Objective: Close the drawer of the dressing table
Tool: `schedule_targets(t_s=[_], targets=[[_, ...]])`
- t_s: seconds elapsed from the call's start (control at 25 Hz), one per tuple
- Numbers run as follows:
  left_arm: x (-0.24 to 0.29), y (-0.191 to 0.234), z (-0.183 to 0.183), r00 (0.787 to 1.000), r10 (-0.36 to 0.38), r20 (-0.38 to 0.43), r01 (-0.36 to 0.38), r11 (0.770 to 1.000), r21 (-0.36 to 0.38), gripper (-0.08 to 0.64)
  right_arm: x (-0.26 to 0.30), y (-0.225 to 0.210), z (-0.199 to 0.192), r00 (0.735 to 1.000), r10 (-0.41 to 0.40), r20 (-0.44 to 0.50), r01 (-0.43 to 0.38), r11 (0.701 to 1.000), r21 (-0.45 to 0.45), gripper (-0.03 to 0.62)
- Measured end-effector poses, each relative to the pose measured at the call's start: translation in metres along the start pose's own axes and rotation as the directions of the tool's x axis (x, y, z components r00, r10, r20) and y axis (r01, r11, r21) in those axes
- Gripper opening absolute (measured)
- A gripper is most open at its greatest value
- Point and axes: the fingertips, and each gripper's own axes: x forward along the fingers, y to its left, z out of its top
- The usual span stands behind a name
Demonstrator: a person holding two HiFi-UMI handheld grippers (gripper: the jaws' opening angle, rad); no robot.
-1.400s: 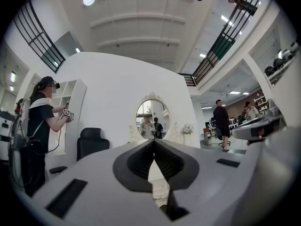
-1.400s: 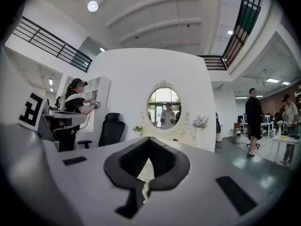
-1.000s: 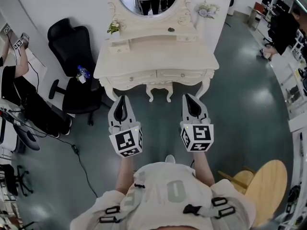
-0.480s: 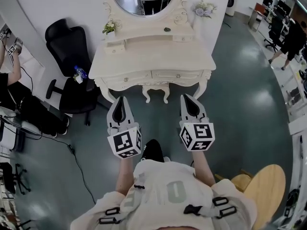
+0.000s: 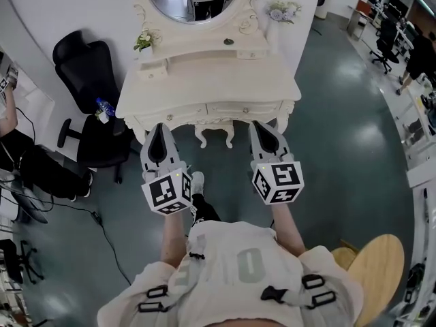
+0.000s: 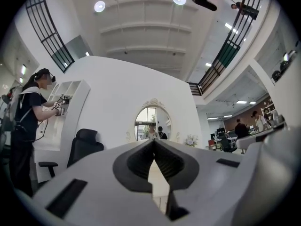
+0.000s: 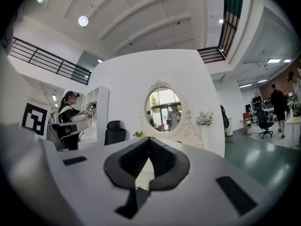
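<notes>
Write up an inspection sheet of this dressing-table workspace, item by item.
Surface: dressing table top is white and bare.
Job's things: the small upper-left drawer seems to stick out. The front drawers look flush.
Clutter: flowers, a potted plant and a small dark object on the upper shelf.
Grippers: left gripper and right gripper are both shut with nothing between the fingers, held short of the table's front.
Cables: a black cable on the floor at the left.
Surroundings: a black office chair with a bottle on it, and a round wooden table at lower right.
</notes>
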Motion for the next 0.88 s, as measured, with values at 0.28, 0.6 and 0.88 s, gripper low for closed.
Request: schedule_targets(t_s=[0.28, 0.6, 0.88], targets=[[0.044, 0.011, -0.012, 1.000, -0.016, -0.006, 0.016, 1.000, 0.024, 0.020, 0.041, -0.006, -0.001, 1.000, -0.006, -0.002, 0.006, 1.000, -0.003, 0.008], [0.109, 0.054, -0.037, 0.999, -0.030, -0.030, 0.030, 0.999, 0.025, 0.020, 0.127, 0.004, -0.008, 1.000, -0.009, -0.014, 0.009, 1.000, 0.016, 0.008], [0.195, 0.117, -0.046, 0.999, -0.042, -0.030, 0.042, 0.999, 0.014, 0.020, 0.233, 0.014, 0.003, 0.999, -0.033, -0.010, 0.033, 0.999, 0.016, 0.008]])
